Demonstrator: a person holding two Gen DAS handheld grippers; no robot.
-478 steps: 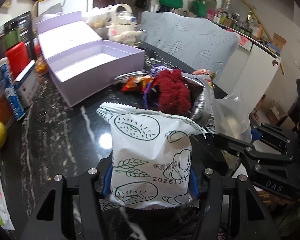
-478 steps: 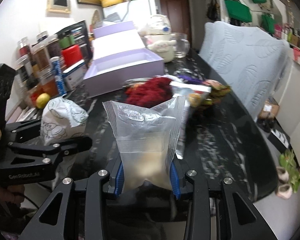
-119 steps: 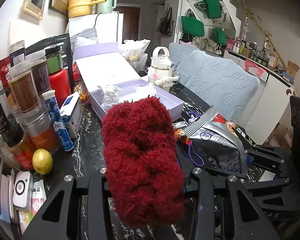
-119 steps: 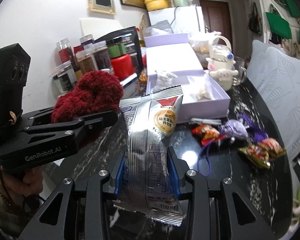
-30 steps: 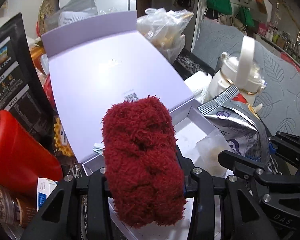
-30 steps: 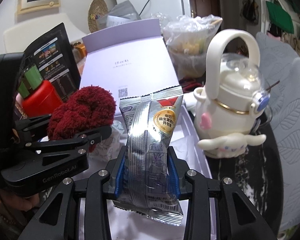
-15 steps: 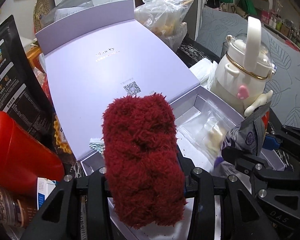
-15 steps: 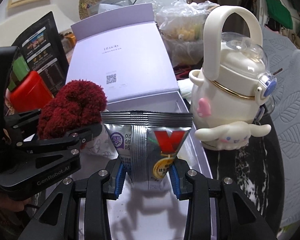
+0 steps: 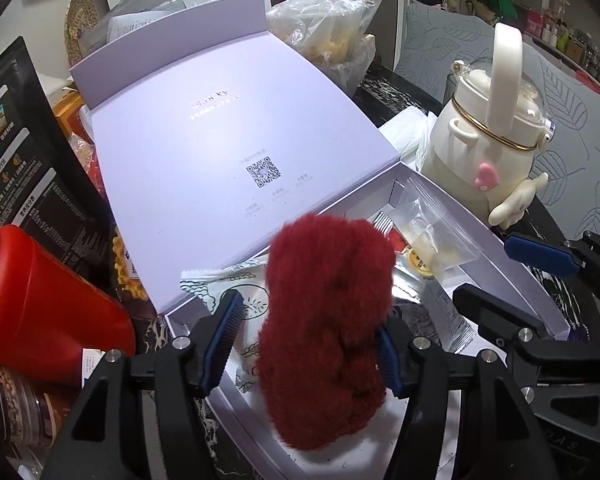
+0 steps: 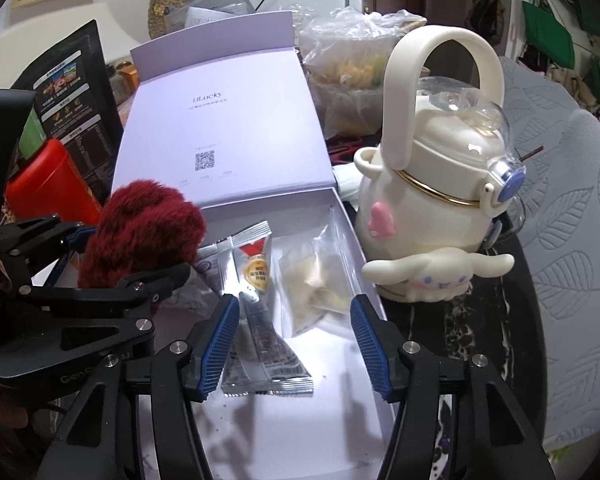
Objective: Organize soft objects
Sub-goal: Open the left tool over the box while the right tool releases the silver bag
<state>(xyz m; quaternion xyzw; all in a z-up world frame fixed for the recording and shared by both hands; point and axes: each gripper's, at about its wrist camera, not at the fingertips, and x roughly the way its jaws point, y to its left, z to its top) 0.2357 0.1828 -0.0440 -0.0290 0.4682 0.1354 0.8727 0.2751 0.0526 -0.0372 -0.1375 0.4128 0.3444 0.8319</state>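
The right gripper (image 10: pixel 292 340) is seen with its blue pads spread wide and nothing between them; half a second ago the silver snack packet (image 10: pixel 256 308) was clamped there, and now it is lying flat on the white floor of the lavender gift box (image 10: pixel 352 236), beside the clear zip bag (image 10: pixel 316 276). The left gripper (image 9: pixel 308 344) is also opened: one pad is well apart from the red fluffy plush (image 9: pixel 328 308), while the other pad looks to be touching it or nearly so. The plush is blurred and is seen over the near part of the box, above the white printed snack bag (image 9: pixel 240 292), so it is judged to be just released and dropping in; a moment earlier it was squeezed firmly between both pads. It means that four soft things are now in the box or entering it, and the task is judged to be well advanced, though what remains on the black marble table (image 10: pixel 472 320) cannot be seen from here. On the open lid (image 10: pixel 224 128) the word "uLucky" is read, with a QR code under it; the smaller lines are too fine to read. "GenRobot" is partly seen on the left gripper body, and "DAS" faintly on the right one. Beside the box the white Cinnamoroll kettle-shaped bottle (image 10: pixel 432 200) is standing upright.
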